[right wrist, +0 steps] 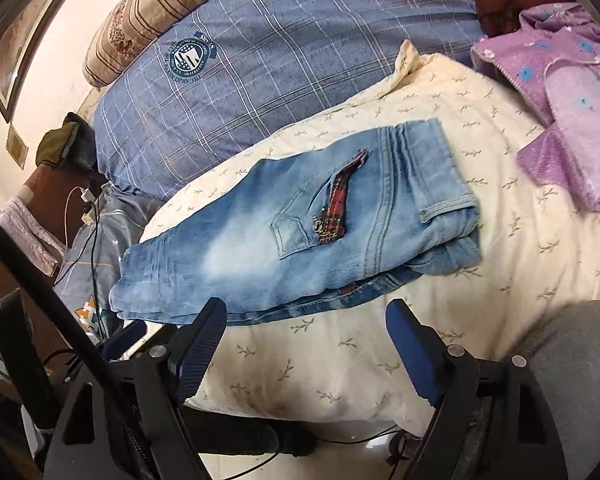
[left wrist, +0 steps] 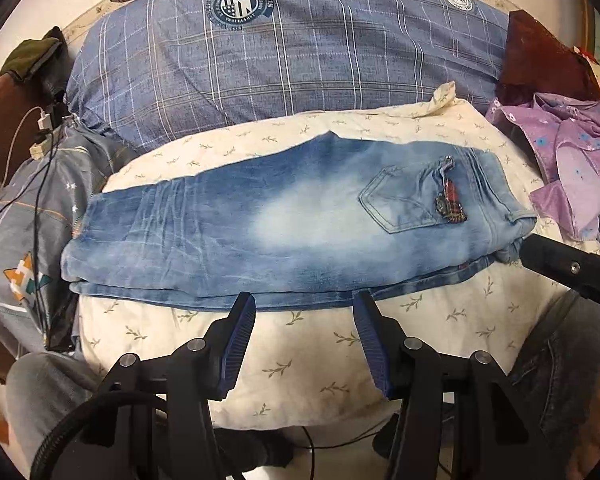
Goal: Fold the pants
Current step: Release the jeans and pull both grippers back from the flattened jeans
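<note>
So the jeans (left wrist: 284,224) are lying on the cream leaf-print quilt (left wrist: 308,376) at the near side of the bed, already doubled over with one layer stacked on another. Long axis is running left to right across both views, waistband and back pocket (left wrist: 404,200) sitting at the right end, the creased leg end pointing off to the left.

Left gripper (left wrist: 304,312) is hanging just in front of the near long edge, roughly mid-length, fingers spread and holding nothing. Right gripper (right wrist: 306,320) is doing the same thing from its side, jaws apart and empty, sitting just short of that near edge too.

My guess is the next fold goes end to end along that long axis, so each hand would be taking the end on its own side: right one is nearer the waistband, left nearer the leg end.

Behind it all the blue plaid duvet (left wrist: 284,68) is bunched up, and some purple floral clothes (right wrist: 556,120) are piled off to the right.
</note>
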Tool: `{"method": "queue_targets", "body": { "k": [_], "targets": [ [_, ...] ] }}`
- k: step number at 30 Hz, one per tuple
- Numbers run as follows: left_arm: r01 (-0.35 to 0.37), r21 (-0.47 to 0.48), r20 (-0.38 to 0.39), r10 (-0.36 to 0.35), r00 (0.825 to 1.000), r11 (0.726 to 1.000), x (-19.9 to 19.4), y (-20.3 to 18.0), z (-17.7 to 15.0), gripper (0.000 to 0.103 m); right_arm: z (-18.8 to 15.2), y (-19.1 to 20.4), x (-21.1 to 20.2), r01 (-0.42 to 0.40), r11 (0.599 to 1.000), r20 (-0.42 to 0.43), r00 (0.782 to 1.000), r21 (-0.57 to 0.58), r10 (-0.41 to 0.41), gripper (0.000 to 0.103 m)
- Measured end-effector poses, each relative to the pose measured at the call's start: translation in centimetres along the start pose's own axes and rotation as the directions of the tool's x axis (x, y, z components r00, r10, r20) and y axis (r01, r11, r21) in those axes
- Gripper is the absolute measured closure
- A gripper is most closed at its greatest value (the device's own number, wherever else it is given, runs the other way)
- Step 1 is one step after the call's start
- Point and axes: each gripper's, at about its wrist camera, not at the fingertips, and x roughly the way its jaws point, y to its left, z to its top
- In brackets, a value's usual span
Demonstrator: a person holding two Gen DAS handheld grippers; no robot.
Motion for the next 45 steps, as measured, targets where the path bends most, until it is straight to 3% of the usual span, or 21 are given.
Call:
{"method": "queue_targets", "body": {
  "k": [15,32,41,45],
  "targets": [
    [-0.017,0.023,0.007,0.017,1.000,1.000,-3.7,0.2,0.9,0.052,0.3,0.5,-4.0,0.053,0.998,0.028,0.998,-0.037,-0.052,0.020],
    [-0.021,0.038,-0.001,0.021,1.000,0.999,-4.3,0.3,0.9,0.052,0.2,0.8,-3.9,0.074,0.996,0.010,0.997,-0.046,-0.074,0.020],
    [0.064,-0.001,-0.029,-0.064,0.998,0.998,-2.9,1.1,1.2,0.048,0.7,-0.5,-3.2,0.074,0.997,-0.006,0.997,-0.020,-0.074,0.020],
    [0.111,0.055,-0.036,-0.110,0.993,0.992,-1.3,-0.2,2.7,0.046,3.3,-3.0,-2.4,0.043,0.998,-0.014,0.999,0.034,-0.043,0.020]
  ]
}}
